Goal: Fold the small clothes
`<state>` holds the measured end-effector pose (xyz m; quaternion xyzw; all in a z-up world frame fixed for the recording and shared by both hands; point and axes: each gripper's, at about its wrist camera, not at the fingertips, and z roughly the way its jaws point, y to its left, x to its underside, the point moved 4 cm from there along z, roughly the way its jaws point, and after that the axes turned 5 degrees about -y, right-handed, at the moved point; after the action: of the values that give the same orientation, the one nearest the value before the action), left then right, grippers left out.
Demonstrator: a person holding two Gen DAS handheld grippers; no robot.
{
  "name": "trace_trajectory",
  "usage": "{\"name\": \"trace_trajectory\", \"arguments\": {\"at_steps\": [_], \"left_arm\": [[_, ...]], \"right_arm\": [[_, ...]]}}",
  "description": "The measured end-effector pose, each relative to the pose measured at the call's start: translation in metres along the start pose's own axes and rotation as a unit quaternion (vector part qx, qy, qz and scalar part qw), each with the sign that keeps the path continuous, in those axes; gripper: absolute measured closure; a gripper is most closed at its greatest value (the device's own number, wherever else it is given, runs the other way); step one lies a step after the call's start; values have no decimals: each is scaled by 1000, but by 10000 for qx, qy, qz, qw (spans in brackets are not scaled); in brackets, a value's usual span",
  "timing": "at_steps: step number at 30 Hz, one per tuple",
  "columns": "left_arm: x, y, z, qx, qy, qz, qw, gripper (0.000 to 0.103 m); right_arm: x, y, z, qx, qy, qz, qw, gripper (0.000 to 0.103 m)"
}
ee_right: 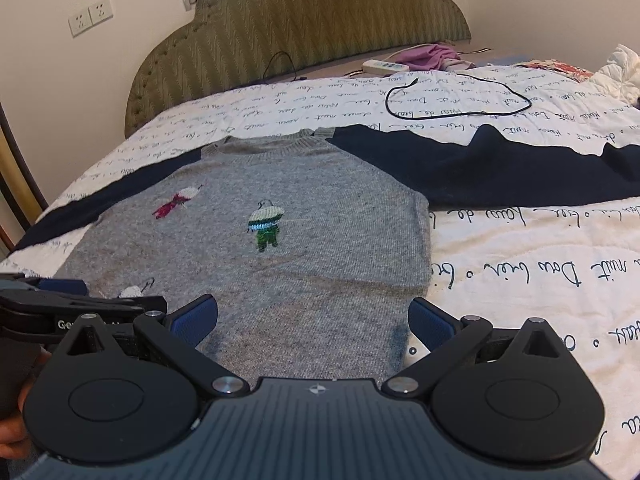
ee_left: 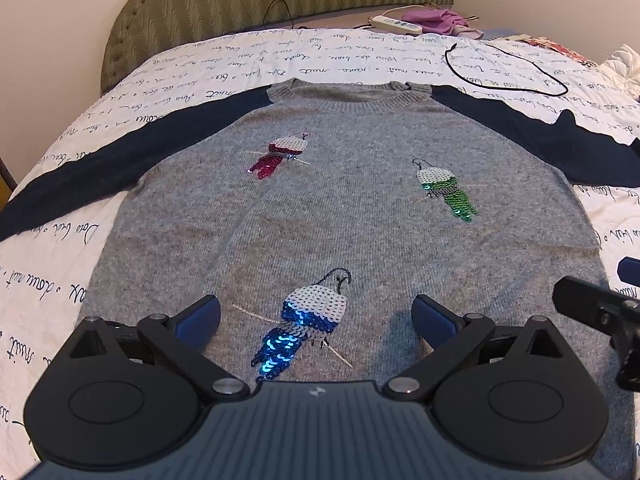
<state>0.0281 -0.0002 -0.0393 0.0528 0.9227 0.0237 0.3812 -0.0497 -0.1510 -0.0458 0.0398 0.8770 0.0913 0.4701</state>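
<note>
Sweater (ee_left: 320,220) flat on bedspread (ee_left: 52,264) — left tool (ee_left: 316,316), right tool (ee_right: 312,318) wide, empty.

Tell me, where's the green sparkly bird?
The green sequin bird sits on the grey sweater's front, on the right in the left wrist view, below the navy sleeve and right of the pink bird.

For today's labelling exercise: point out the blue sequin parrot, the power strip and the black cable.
blue sequin parrot (ee_left: 308,320), left wrist view, body.
power strip (ee_right: 386,66), right wrist view, top face.
black cable (ee_right: 456,114), right wrist view, loop's near side.
</note>
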Motion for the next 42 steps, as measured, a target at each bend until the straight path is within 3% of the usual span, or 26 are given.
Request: {"name": "trace_trajectory", "arguments": {"at_steps": [17,30,42], "left_arm": [[1,-5,7,-30,123,-17,9999,1],[-6,-22,13,-82,197,131,9997,1],[-11,-51,14,-56,254,331,9991,1]], "right_arm": [[-1,2,-7,-147,-319,-336,9988,0],[-3,-20,-4,-284,-216,39,9994,0],[-4,-39,-7,-204,-276,0,9994,0]]}}
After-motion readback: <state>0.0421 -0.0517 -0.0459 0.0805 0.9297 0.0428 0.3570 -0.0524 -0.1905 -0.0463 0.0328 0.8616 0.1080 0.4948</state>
